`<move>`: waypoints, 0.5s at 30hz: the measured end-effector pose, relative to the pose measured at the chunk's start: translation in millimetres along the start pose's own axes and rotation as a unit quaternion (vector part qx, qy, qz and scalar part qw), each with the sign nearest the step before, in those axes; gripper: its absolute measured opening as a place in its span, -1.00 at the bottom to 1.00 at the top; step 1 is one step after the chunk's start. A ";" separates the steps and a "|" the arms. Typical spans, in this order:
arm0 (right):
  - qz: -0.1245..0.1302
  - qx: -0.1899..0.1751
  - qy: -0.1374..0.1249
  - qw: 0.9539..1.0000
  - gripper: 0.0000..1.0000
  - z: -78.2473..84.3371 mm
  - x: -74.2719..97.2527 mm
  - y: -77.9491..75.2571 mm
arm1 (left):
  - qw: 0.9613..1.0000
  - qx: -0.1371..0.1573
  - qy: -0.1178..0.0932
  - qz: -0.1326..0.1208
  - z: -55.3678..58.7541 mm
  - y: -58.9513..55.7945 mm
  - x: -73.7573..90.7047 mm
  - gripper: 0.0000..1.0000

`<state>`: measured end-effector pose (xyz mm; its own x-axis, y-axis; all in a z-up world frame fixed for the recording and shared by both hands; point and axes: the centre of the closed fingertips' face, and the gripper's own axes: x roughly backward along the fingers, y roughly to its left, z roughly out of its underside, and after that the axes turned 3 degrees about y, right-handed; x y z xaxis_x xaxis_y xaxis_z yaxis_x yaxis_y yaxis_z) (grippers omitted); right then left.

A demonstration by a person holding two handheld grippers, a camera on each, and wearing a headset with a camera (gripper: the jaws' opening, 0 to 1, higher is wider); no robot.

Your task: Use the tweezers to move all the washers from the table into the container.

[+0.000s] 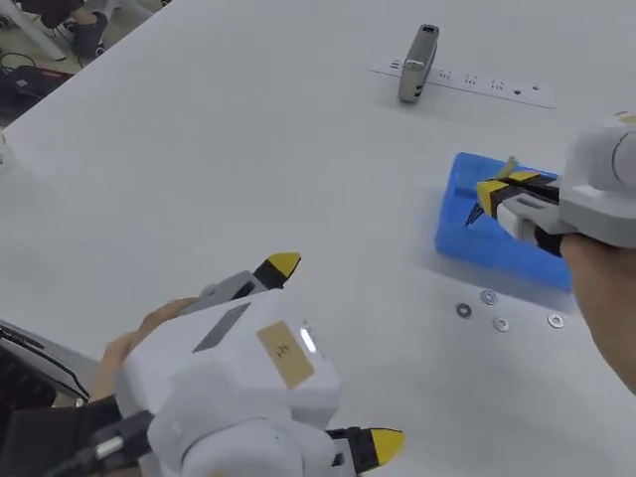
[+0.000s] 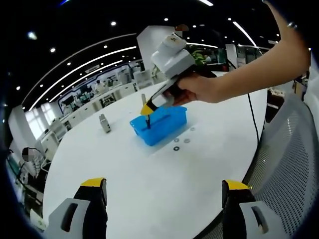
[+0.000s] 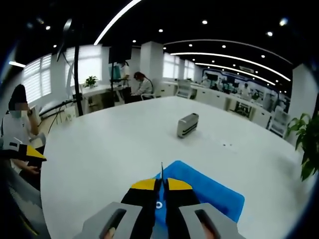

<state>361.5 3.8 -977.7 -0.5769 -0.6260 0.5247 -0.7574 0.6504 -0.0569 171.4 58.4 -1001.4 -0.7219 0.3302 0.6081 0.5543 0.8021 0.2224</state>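
Washers (image 1: 464,311) are lying beyond the left gripper (image 1: 333,353), which is hovering nearest, over the near-left part of the white table (image 1: 199,149). Its yellow-tipped jaws are standing spread wide, closing on nothing. The four washers are sitting loose on the tabletop, close together, just on the near side of the blue container (image 1: 477,248). Over that container, at the right, a hand (image 1: 596,288) is holding the right gripper (image 1: 494,189). Its jaws are pressing almost together, pinching the tweezers (image 2: 148,122), whose dark tip is pointing down into the container's left part. Whether the tip is touching the container floor I cannot tell. Farther off, a grey device (image 1: 419,62) is standing upright at the left end of a flat white strip (image 1: 487,84), well apart from the container.
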 end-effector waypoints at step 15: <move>-0.031 -0.020 -0.031 0.999 -0.97 -7.5 55.7 18.8 | 1.000 0.006 0.004 0.005 0.0 -1.8 0.1 0.98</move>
<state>317.5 -15.6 -943.2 -0.5478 -0.6900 0.4730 -0.7802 0.6254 0.0087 170.3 57.0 -1001.8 -0.7130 0.3345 0.6163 0.5567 0.8044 0.2075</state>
